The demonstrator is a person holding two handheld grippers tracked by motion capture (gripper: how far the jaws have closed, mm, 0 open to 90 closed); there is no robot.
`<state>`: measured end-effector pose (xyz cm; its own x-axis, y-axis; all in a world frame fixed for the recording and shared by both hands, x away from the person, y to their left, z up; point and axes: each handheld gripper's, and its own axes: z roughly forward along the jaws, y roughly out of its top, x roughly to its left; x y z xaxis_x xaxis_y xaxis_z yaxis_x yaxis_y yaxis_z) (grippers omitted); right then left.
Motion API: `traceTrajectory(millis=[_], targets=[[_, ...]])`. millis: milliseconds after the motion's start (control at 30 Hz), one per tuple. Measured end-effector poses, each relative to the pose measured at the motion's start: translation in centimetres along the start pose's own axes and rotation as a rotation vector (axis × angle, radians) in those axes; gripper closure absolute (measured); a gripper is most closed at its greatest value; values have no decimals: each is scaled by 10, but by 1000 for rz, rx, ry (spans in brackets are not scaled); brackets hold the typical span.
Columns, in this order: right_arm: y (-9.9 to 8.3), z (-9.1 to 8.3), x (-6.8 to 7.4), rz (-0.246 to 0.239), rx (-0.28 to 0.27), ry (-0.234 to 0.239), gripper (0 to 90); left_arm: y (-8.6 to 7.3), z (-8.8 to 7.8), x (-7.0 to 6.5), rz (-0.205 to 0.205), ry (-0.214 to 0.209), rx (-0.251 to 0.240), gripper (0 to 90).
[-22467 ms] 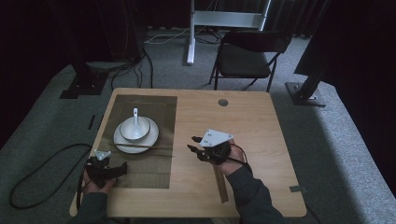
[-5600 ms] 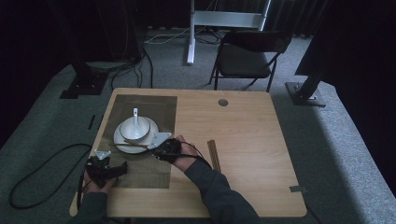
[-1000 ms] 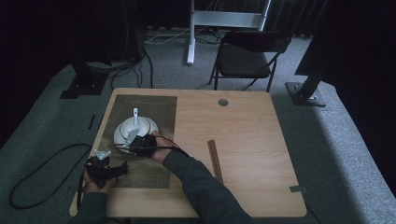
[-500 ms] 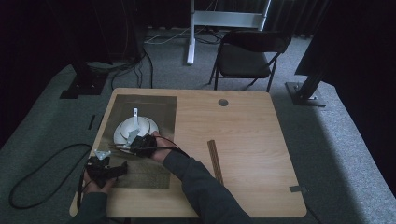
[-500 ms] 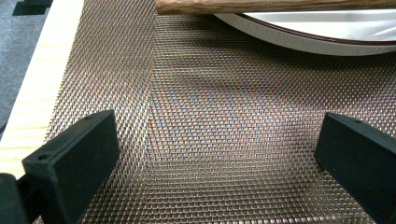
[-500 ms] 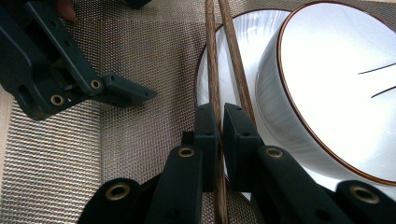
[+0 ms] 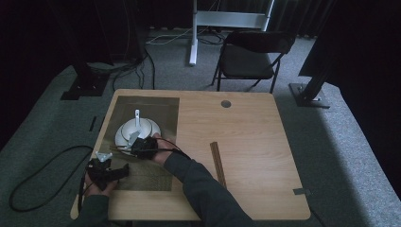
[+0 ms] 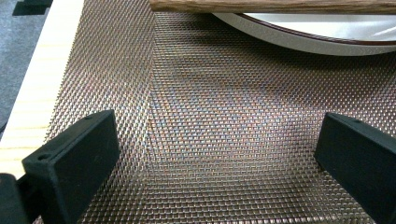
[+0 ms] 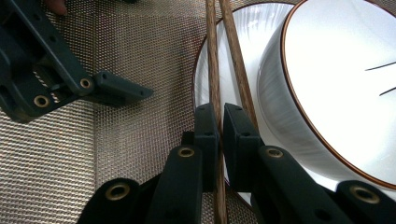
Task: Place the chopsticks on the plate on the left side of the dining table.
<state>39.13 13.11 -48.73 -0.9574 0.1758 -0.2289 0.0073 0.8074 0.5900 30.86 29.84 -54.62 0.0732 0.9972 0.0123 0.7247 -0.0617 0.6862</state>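
A white bowl (image 7: 139,127) with a white spoon (image 7: 137,116) in it stands on a white plate (image 7: 120,138) on a woven mat (image 7: 163,111). My right gripper (image 7: 137,146) hovers at the plate's near rim, shut on a pair of brown chopsticks (image 9: 214,79). These lie across the plate's rim (image 9: 205,51) beside the bowl (image 9: 336,79), and their tips (image 7: 117,148) stick out to the left. My left gripper (image 7: 108,171) rests low over the mat's near left corner. It stands open (image 8: 215,158) with only mesh between its fingers; the chopsticks (image 8: 280,5) and plate (image 8: 303,42) lie ahead of it.
A brown wooden strip (image 7: 218,163) lies on the bare table (image 7: 255,137) right of the mat. A round hole (image 7: 226,103) sits near the far edge. A folding chair (image 7: 250,56) stands beyond the table, and a cable (image 7: 38,165) loops on the floor at left.
Earlier my right gripper moved from the table's middle leftward to the plate's near rim, chopsticks in its jaws. Over the last second nothing has visibly moved. The left gripper stayed put.
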Motion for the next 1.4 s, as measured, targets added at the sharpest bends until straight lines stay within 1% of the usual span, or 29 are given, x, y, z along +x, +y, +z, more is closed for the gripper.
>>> traceTrajectory(millis=[467, 1400], targets=[[3, 2, 1, -11, 6, -5, 846, 0, 0, 0, 0, 0, 0, 1], [2, 5, 0, -6, 13, -18, 840, 0, 0, 0, 1, 0, 0, 2]])
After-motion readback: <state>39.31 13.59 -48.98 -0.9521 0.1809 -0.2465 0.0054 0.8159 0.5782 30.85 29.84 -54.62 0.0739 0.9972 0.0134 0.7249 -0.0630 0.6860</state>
